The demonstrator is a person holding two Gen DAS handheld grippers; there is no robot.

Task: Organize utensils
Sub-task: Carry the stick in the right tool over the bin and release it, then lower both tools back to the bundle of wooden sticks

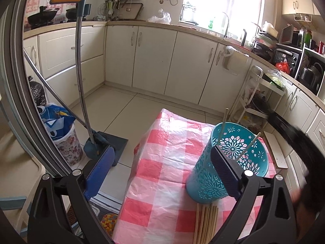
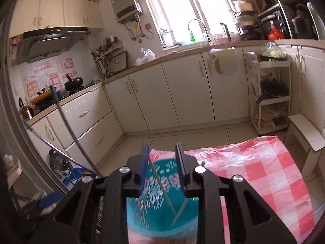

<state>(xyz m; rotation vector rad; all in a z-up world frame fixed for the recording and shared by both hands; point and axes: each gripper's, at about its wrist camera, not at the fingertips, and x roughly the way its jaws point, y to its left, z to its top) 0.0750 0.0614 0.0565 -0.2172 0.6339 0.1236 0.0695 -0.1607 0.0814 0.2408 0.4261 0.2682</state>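
Observation:
A teal cut-out utensil holder (image 1: 227, 162) stands on the pink checked table (image 1: 162, 158), with two pale chopsticks (image 1: 246, 149) leaning inside. Several more chopsticks (image 1: 205, 223) lie on the cloth in front of it, between my left fingers. My left gripper (image 1: 162, 162) is open wide and empty; its right finger overlaps the holder. In the right wrist view, my right gripper (image 2: 162, 158) hovers right above the holder (image 2: 162, 209), jaws apart. One chopstick (image 2: 160, 183) leans up between them against the left pad, and I see no grip on it.
A broom and dustpan (image 1: 101, 142) and a floral bin (image 1: 67, 142) stand on the floor left of the table. A white rack (image 2: 270, 93) and a white stool (image 2: 304, 134) stand to the right. Cabinets run along the far walls.

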